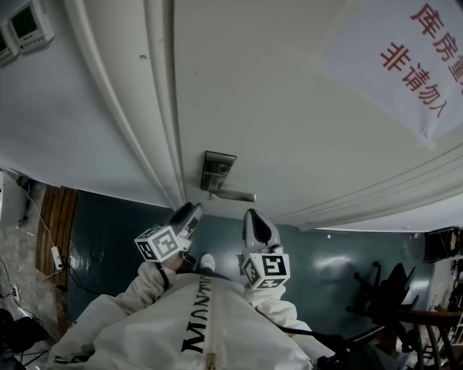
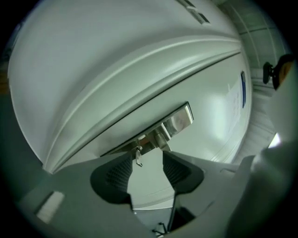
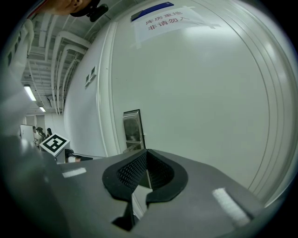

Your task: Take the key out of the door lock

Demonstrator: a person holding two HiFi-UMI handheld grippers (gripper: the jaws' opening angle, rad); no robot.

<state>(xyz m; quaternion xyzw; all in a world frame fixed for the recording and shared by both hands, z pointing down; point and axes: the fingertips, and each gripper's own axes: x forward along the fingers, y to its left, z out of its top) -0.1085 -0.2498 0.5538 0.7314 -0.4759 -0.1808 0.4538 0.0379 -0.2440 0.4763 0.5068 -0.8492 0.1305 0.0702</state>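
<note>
The white door (image 1: 304,123) carries a metal lock plate (image 1: 217,172) with a lever handle (image 1: 235,194). In the left gripper view a small silver key (image 2: 138,157) hangs from the lock under the plate (image 2: 179,121). My left gripper (image 2: 146,160) is open. The key lies just off its left pad (image 2: 118,174), which does not press on it. In the head view the left gripper (image 1: 194,209) points up at the lock from below left. My right gripper (image 3: 146,155) is shut on nothing, lower right of the plate (image 3: 132,130) and apart from it.
A paper sign with red characters (image 1: 427,58) is taped high on the door. The moulded door frame (image 1: 155,108) runs along the lock's left side. Two wall panels (image 1: 25,22) sit at the top left. Dark chairs (image 1: 383,285) stand on the floor at the right.
</note>
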